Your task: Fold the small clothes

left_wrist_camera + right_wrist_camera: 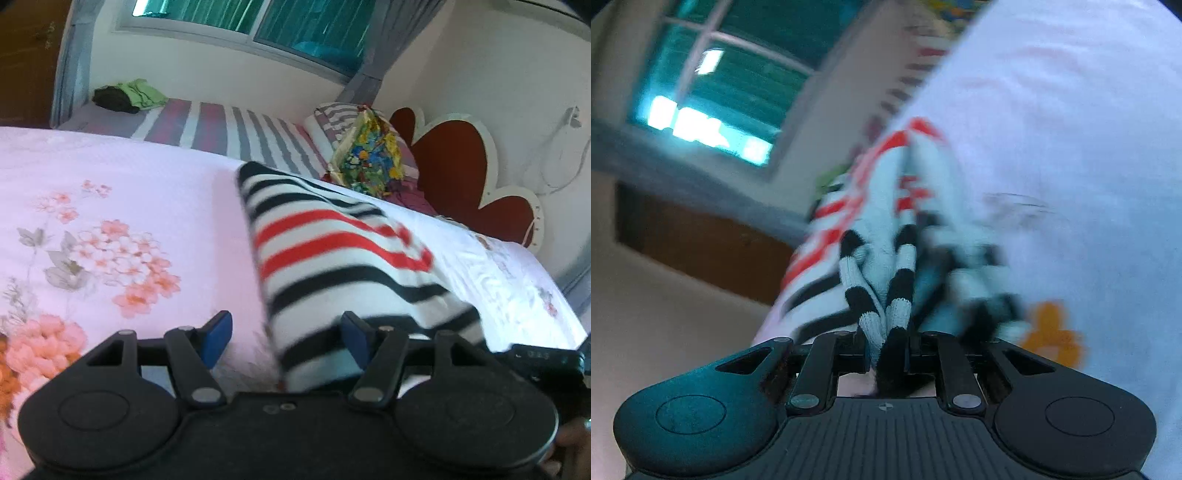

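Right wrist view: right gripper (pixel 888 354) fingers clenching the striped garment (pixel 886 236) hem, lifting it to fold over. Left gripper (pixel 286 334) fingers spread, released — garment lying on the floral bedsheet (pixel 110 206), right of centre, its near edge between them.

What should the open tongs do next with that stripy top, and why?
Probably close the left tongs on the striped top's near edge. They are open with that edge between their tips, while the right tongs already pinch bunched fabric; a second grip would let the fold proceed.
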A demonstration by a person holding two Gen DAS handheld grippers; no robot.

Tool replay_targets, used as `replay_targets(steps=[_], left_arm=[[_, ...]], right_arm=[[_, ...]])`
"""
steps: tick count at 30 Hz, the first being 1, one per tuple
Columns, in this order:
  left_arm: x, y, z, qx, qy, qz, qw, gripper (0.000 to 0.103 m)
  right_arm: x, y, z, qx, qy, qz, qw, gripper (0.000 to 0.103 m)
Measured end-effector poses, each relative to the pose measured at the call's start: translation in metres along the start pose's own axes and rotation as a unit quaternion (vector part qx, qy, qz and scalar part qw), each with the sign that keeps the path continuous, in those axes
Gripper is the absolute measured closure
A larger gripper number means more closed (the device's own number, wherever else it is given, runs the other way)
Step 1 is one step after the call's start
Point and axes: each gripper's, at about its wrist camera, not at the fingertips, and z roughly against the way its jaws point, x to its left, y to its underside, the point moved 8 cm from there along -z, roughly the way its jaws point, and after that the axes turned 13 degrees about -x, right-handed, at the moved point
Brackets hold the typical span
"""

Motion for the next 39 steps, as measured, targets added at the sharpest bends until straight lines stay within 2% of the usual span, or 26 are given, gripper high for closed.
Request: replay_targets(steps=[1,3,4,6,10,16,17,18,19,21,23,24,25,26,28,30,32,33,34,37,39], left_arm=[[0.002,-0.001,0.001,-0.001,-0.002,-0.003,1.0,0.041],[0.006,-0.003,0.003,-0.002,0.001,-0.005,1.0,0.041],[0.006,-0.005,0.002,-0.004,0.004,-0.005,1.0,0.041],[0.006,-0.009,-0.002,-0.008,0.005,-0.006,0.9999,0.041],[0.002,-0.021,-0.019,-0.006,0.01,-0.003,0.9999,0.042],[-0.006,-0.023,-0.038,0.005,0.02,-0.019,0.9996,0.043],[-0.005,-0.022,-0.041,0.007,0.02,-0.016,0.9997,0.043],[-0.004,-0.022,-0.044,0.008,0.02,-0.011,0.9997,0.043],[-0.002,-0.021,-0.045,0.009,0.018,-0.006,0.9998,0.043],[0.001,-0.022,-0.049,0.009,0.017,0.002,0.9998,0.043],[0.003,-0.026,-0.053,0.006,0.011,0.002,0.9999,0.042],[0.004,-0.028,-0.056,0.004,0.009,0.004,0.9999,0.045],[0.005,-0.028,-0.061,0.005,0.01,0.013,0.9999,0.048],[0.005,-0.027,-0.066,0.01,0.015,0.021,0.9996,0.051],[-0.001,-0.025,-0.075,0.022,0.023,0.021,0.9993,0.062],[-0.017,-0.03,-0.075,0.015,0.018,-0.021,0.9995,0.062],[-0.026,-0.028,-0.079,0.018,0.002,-0.065,0.9977,0.061],[-0.028,-0.026,-0.082,0.021,-0.003,-0.076,0.9969,0.058],[-0.029,-0.021,-0.086,0.026,-0.006,-0.088,0.9957,0.055],[-0.032,-0.019,-0.087,0.028,-0.008,-0.109,0.9936,0.054],[-0.03,-0.027,-0.08,0.03,-0.007,-0.109,0.9936,0.057]], right_arm=[[0.001,-0.008,0.011,-0.016,0.002,0.02,1.0,0.087],[0.011,-0.021,0.03,-0.04,0.0,0.063,0.997,0.051],[0.019,-0.03,0.038,-0.061,0.002,0.092,0.994,0.048],[0.033,-0.046,0.034,-0.067,-0.002,0.131,0.989,0.048],[0.046,-0.065,-0.005,-0.038,0.0,0.158,0.987,0.048],[0.053,-0.046,-0.046,0.005,0.01,0.231,0.973,0.048],[0.051,-0.043,-0.059,0.013,0.015,0.247,0.969,0.052],[0.049,-0.038,-0.063,0.017,0.016,0.263,0.965,0.061],[0.051,-0.034,-0.07,0.019,0.021,0.285,0.958,0.062],[0.054,-0.026,-0.088,0.017,0.038,0.354,0.934,0.062],[0.059,-0.022,-0.102,0.011,0.037,0.392,0.919,0.062],[0.061,-0.019,-0.106,0.01,0.036,0.407,0.913,0.08],[0.066,-0.016,-0.108,0.002,0.035,0.43,0.902,0.087],[0.068,-0.015,-0.108,-0.007,0.036,0.45,0.892,0.093],[0.071,-0.015,-0.103,-0.031,0.035,0.473,0.88,0.094],[0.07,-0.027,-0.091,-0.052,0.032,0.463,0.884,0.094],[0.06,-0.029,-0.094,-0.035,0.023,0.435,0.899,0.094],[0.047,-0.025,-0.104,-0.014,0.038,0.433,0.9,0.094],[0.037,-0.023,-0.11,-0.007,0.051,0.44,0.896,0.093],[0.029,-0.026,-0.109,-0.02,0.055,0.412,0.909,0.091],[0.04,-0.036,-0.095,-0.056,0.068,0.42,0.903,0.085]])
